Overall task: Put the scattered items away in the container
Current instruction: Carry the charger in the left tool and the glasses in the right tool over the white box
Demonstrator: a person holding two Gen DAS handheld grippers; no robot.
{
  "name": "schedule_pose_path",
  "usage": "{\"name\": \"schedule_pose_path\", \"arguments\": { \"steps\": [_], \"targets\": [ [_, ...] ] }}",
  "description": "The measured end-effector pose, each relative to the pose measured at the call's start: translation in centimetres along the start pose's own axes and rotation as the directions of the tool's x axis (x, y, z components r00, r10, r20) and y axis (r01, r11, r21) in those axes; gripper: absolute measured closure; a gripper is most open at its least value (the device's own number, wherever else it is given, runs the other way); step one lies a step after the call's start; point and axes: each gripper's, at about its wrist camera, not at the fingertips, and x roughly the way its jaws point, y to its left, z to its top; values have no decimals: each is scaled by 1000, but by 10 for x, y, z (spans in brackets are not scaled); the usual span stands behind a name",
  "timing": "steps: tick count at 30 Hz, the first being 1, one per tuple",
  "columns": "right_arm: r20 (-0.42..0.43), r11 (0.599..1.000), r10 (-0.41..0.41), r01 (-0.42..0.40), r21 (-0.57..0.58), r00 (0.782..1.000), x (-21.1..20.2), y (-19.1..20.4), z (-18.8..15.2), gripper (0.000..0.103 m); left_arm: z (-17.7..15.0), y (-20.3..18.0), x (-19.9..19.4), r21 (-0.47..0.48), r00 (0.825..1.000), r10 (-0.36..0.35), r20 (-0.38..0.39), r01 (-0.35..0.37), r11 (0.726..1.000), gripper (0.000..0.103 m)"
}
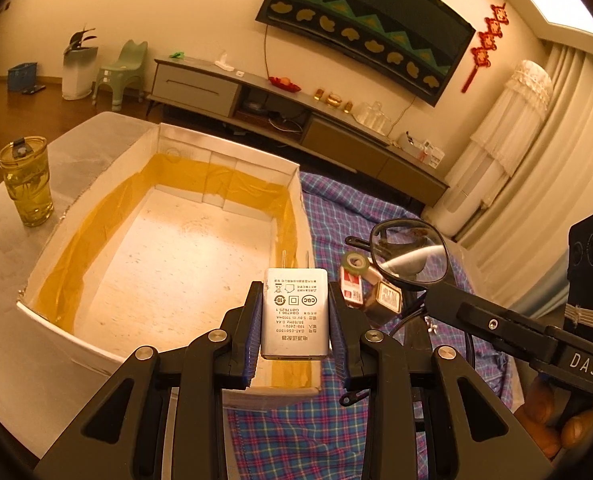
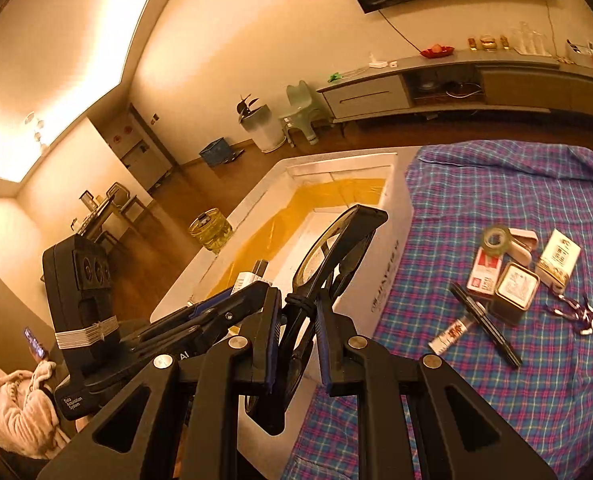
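My left gripper (image 1: 295, 312) is shut on a white charger plug (image 1: 295, 314), held above the near right corner of the white open box (image 1: 96, 200) with yellow tape inside. My right gripper (image 2: 296, 312) is shut on black glasses (image 2: 328, 256), held over the box's (image 2: 396, 216) near side; the glasses also show in the left wrist view (image 1: 410, 254). On the plaid cloth (image 2: 516, 380) lie a tape roll (image 2: 496, 240), a red-white pack (image 2: 484, 274), a small tin (image 2: 514, 294), a white carton (image 2: 560, 258), a black pen (image 2: 486, 324), a tube (image 2: 452, 332) and a clip (image 2: 576, 312).
A glass tumbler of yellow-green tea (image 1: 28, 182) stands on the table left of the box. A TV cabinet (image 1: 296, 120) lines the far wall. A person in a robe (image 2: 20, 400) sits at lower left in the right wrist view.
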Motion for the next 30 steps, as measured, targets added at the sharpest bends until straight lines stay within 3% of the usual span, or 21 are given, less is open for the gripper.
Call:
{"name": "schedule_pose_path", "arguments": {
  "steps": [16,30],
  "targets": [
    [-39,997,2,-5,-74,999,31,36,27,85,24,29,-8,3,999,31,-17,-31,1000,72],
    [-87,998,-12,7,-62,996,65,37,46,85,50,50,3,8,996,64,-55,-64,998,72]
  ]
}}
